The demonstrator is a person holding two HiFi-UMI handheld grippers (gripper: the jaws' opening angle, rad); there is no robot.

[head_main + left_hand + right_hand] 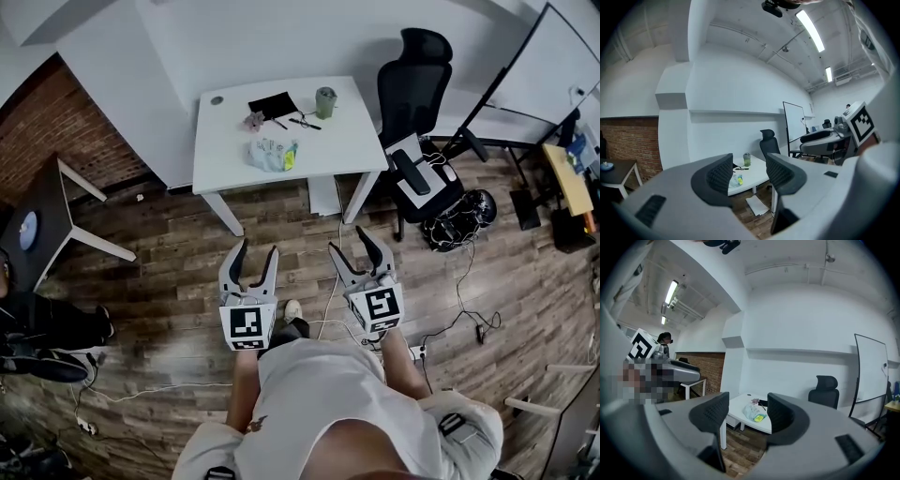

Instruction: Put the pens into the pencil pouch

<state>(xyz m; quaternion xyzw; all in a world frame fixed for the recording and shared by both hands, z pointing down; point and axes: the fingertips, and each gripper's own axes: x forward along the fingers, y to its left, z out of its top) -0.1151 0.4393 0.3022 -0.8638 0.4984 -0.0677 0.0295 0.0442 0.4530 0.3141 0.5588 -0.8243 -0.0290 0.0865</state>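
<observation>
black pencil pouch (272,104) flat near table (352,145) far edge, two dark pens (305,123) loose just beside it

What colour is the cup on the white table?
Green. The cup shows best in the head view.

pouch (273,105) on table (349,148) | pens (305,123) right of pouch | cup (325,101) behind pens | chair (417,103) right of table

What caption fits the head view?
Person short of white table, left gripper and right gripper open, empty; pens, green cup on it.
</observation>
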